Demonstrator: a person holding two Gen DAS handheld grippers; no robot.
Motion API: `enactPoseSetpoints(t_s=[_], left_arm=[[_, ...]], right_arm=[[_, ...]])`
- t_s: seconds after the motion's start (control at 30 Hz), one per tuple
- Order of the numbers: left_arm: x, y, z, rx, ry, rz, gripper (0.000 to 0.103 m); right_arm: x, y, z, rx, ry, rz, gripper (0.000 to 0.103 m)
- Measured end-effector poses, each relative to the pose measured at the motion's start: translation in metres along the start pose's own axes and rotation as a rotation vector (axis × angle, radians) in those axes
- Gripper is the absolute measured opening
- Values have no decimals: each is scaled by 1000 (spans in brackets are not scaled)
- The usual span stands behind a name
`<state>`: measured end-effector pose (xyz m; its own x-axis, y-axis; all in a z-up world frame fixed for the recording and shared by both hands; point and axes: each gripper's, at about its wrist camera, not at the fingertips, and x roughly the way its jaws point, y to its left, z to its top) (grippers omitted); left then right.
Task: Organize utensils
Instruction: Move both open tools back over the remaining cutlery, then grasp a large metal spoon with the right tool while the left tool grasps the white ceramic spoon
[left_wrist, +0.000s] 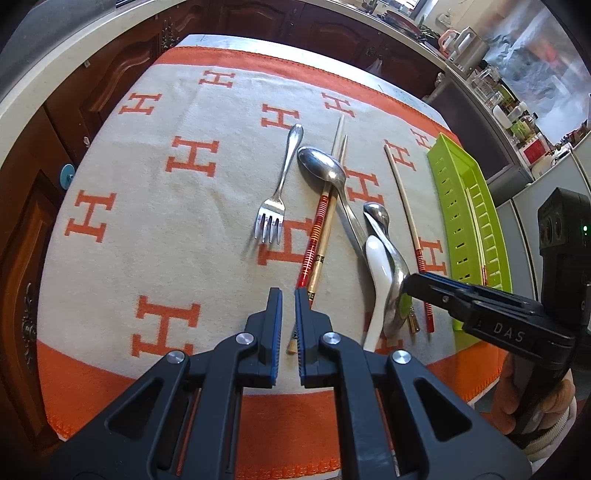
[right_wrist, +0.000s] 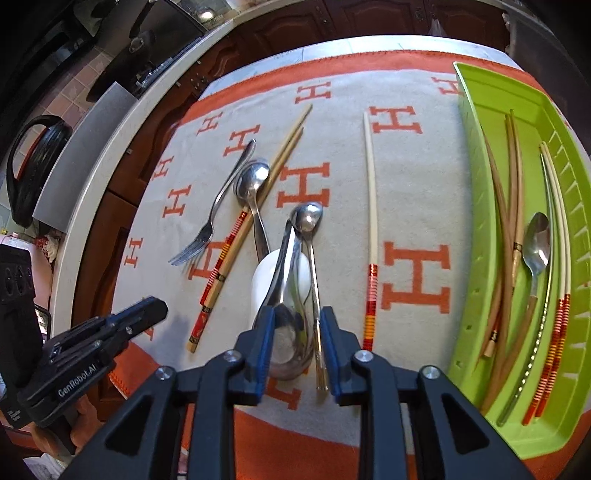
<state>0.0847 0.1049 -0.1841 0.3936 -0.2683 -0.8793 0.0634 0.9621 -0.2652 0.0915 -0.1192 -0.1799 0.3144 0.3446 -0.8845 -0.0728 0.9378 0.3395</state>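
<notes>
Utensils lie on an orange-and-cream blanket. A fork (left_wrist: 273, 201) (right_wrist: 207, 221) is at the left, beside a steel spoon (left_wrist: 325, 168) (right_wrist: 253, 181) that lies over two chopsticks (left_wrist: 319, 240) (right_wrist: 229, 251). A large steel spoon (left_wrist: 391, 258) (right_wrist: 286, 295) rests on a white ceramic spoon (left_wrist: 376, 277) (right_wrist: 260, 280), with a small spoon (right_wrist: 308, 221) alongside. My right gripper (right_wrist: 297, 343) (left_wrist: 410, 284) is open, its fingers on either side of the large spoon's bowl. My left gripper (left_wrist: 288, 314) (right_wrist: 155, 306) is nearly shut and empty, above the chopstick ends. A white chopstick (right_wrist: 371, 206) (left_wrist: 404, 206) lies alone.
A green slotted tray (right_wrist: 476, 110) (left_wrist: 447, 162) at the right holds several chopsticks and a spoon (right_wrist: 537, 243). Dark wooden cabinets (left_wrist: 110, 74) and a pale countertop edge lie beyond the table. A cluttered counter (left_wrist: 480, 66) stands at the back right.
</notes>
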Motion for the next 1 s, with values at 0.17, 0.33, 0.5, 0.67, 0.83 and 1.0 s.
enactPoseSetpoints(t_s=[0.17, 0.33, 0.5, 0.67, 0.83, 1.0], left_arm=[[5, 2, -1, -1, 10, -6, 5], [8, 5, -1, -2, 15, -14, 5], [10, -1, -2, 17, 18, -24, 5], [11, -7, -3, 39, 25, -31, 5], [8, -8, -3, 43, 14, -25, 5], [6, -9, -4, 50, 13, -19, 5]], right_arm=[[11, 4, 0, -14, 10, 20, 40], [13, 10, 0, -54, -7, 2, 41], [15, 15, 0, -89, -15, -13, 41], [14, 24, -5, -150, -30, -20, 33], [11, 29, -7, -174, -41, -30, 32], [-2, 23, -8, -152, -65, -19, 31]])
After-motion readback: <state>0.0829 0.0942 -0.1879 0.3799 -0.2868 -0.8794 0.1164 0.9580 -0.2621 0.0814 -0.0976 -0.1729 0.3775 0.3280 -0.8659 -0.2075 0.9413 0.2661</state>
